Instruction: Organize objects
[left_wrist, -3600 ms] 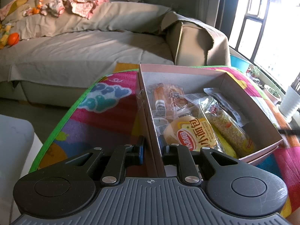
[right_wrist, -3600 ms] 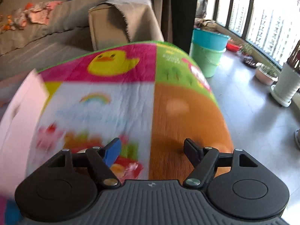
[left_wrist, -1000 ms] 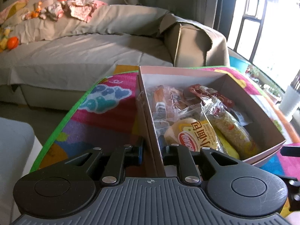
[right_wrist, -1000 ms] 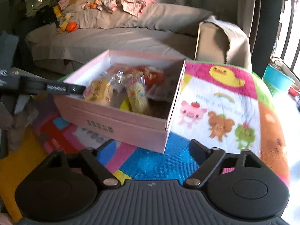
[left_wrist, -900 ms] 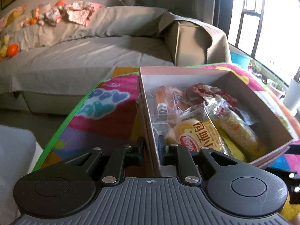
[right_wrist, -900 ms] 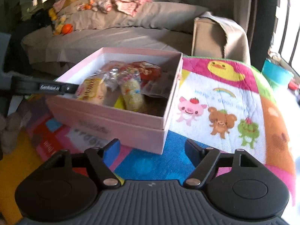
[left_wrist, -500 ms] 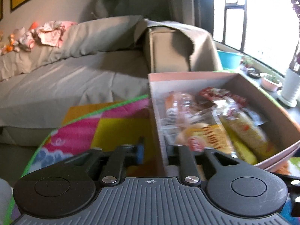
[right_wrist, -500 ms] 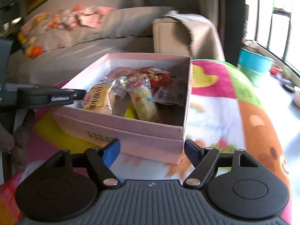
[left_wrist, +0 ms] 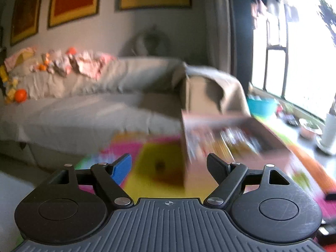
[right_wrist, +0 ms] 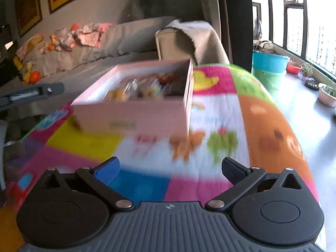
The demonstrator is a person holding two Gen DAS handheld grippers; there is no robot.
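Observation:
A pink cardboard box (right_wrist: 134, 115) full of wrapped snacks (right_wrist: 142, 89) rests on a colourful play mat (right_wrist: 220, 113). In the left wrist view the box (left_wrist: 271, 159) is blurred, ahead and to the right. My left gripper (left_wrist: 169, 166) is open and empty, just off the box's near left corner. My right gripper (right_wrist: 170, 171) is open and empty, low over the mat in front of the box. The left gripper's body (right_wrist: 31, 93) shows at the box's left in the right wrist view.
A grey covered sofa (left_wrist: 94, 113) with clothes and toys runs behind the mat. A teal bucket (right_wrist: 269, 62) on a green one stands by the window at right, with plant pots (right_wrist: 326, 96) on the floor.
My left gripper has let go of the box wall, opened and drawn back and up. The box now sits further along the mat. My right gripper stays open and has shifted right.

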